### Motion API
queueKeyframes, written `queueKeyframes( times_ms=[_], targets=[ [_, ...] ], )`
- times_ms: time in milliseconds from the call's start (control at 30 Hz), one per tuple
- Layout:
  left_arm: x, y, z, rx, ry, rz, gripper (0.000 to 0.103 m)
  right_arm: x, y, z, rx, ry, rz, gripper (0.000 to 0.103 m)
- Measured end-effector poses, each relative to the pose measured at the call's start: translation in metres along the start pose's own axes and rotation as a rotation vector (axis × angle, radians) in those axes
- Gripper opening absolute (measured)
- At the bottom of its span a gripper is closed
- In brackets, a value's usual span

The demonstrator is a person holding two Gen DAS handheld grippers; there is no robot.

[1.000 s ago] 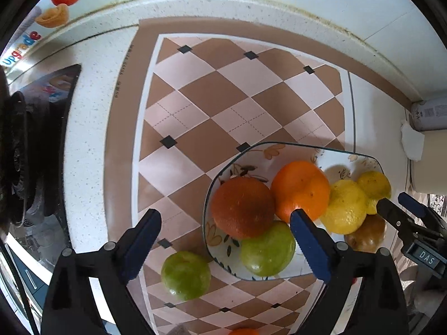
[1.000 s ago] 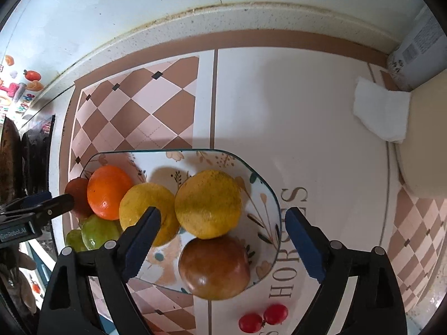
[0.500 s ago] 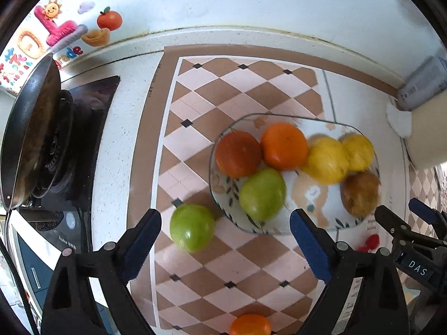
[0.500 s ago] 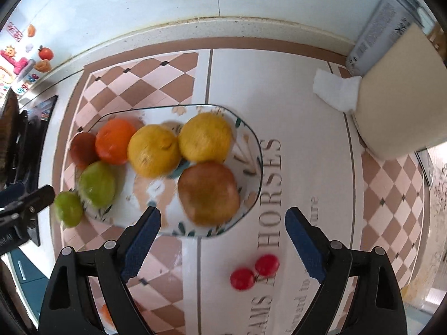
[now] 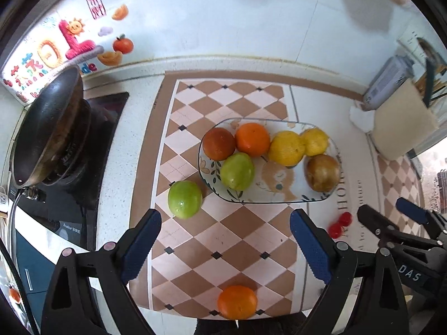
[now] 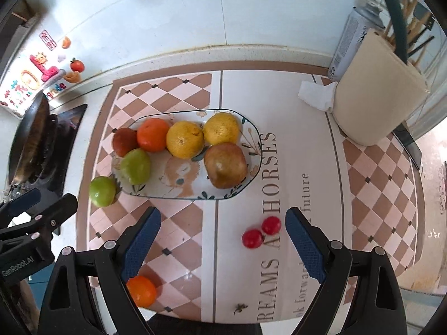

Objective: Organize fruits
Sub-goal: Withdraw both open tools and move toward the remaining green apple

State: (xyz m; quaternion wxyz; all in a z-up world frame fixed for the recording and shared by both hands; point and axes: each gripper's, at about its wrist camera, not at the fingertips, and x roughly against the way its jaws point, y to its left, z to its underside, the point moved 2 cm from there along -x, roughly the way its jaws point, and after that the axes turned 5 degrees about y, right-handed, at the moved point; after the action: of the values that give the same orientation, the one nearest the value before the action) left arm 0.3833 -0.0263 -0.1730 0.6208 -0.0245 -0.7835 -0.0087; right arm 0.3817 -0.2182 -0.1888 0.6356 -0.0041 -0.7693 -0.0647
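A patterned plate [image 5: 279, 192] [image 6: 178, 187] on the checked mat holds a dark red fruit [image 5: 218, 143], an orange [image 5: 252, 139], two yellow citrus [image 5: 287, 148], a brown fruit [image 5: 322, 172] and a green fruit [image 5: 237, 170]. Another green fruit [image 5: 185, 198] [image 6: 102, 190] lies on the mat just left of the plate. A loose orange [image 5: 237, 301] [image 6: 142, 291] sits near the counter's front edge. Two small red tomatoes [image 6: 261, 231] [image 5: 339, 224] lie right of the mat seam. My left gripper [image 5: 223, 247] and right gripper [image 6: 220, 244] both hang open and empty, high above the mat in front of the plate.
A dark pan [image 5: 47, 128] rests on the stove [image 5: 83, 167] at the left. At the back right stand a beige utensil holder [image 6: 374, 95], a grey can [image 6: 352, 36] and a crumpled tissue [image 6: 315, 95]. The tiled wall [image 5: 223, 14] carries stickers.
Both grippers have risen and pulled back from the plate; it now looks smaller and farther. The loose orange, the tomatoes and the stove have come into view. Jaws stay open.
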Motion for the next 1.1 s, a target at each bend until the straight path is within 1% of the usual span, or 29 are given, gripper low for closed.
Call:
queueKeyframes(
  times_ms=[167, 267, 333, 433, 600, 767, 867, 933, 1000, 1100],
  targets=[
    [0.032, 0.0, 0.012, -0.003, -0.067, 0.011, 0.094, 0.031, 0.003, 0.014, 0.01, -0.048, -0.006, 0.093],
    [0.047, 0.001, 0.017, 0.0, -0.091, 0.019, 0.094, 0.049, 0.005, 0.021, 0.013, -0.076, -0.015, 0.093],
    [0.056, 0.001, 0.022, 0.001, -0.107, 0.02, 0.094, 0.06, 0.007, 0.026, 0.018, -0.099, -0.003, 0.093],
    [0.067, 0.001, 0.027, -0.002, -0.128, 0.021, 0.094, 0.073, 0.009, 0.032, 0.016, -0.112, -0.019, 0.093],
    [0.081, 0.0, 0.035, -0.009, -0.158, 0.018, 0.094, 0.092, 0.011, 0.041, 0.012, -0.143, -0.026, 0.093],
    [0.085, -0.002, 0.041, -0.018, -0.173, 0.013, 0.094, 0.097, 0.009, 0.047, 0.005, -0.147, -0.03, 0.093],
    [0.082, -0.002, 0.043, -0.018, -0.165, 0.007, 0.094, 0.093, 0.007, 0.048, -0.012, -0.132, -0.053, 0.093],
    [0.075, 0.001, 0.043, -0.021, -0.151, -0.016, 0.094, 0.083, 0.008, 0.049, -0.015, -0.108, -0.074, 0.093],
    [0.065, 0.008, 0.045, -0.016, -0.135, -0.039, 0.094, 0.069, 0.013, 0.053, -0.012, -0.064, -0.107, 0.093],
    [0.042, 0.022, 0.05, -0.015, -0.086, -0.115, 0.097, 0.033, 0.028, 0.06, 0.008, 0.042, -0.175, 0.093]
  ],
)
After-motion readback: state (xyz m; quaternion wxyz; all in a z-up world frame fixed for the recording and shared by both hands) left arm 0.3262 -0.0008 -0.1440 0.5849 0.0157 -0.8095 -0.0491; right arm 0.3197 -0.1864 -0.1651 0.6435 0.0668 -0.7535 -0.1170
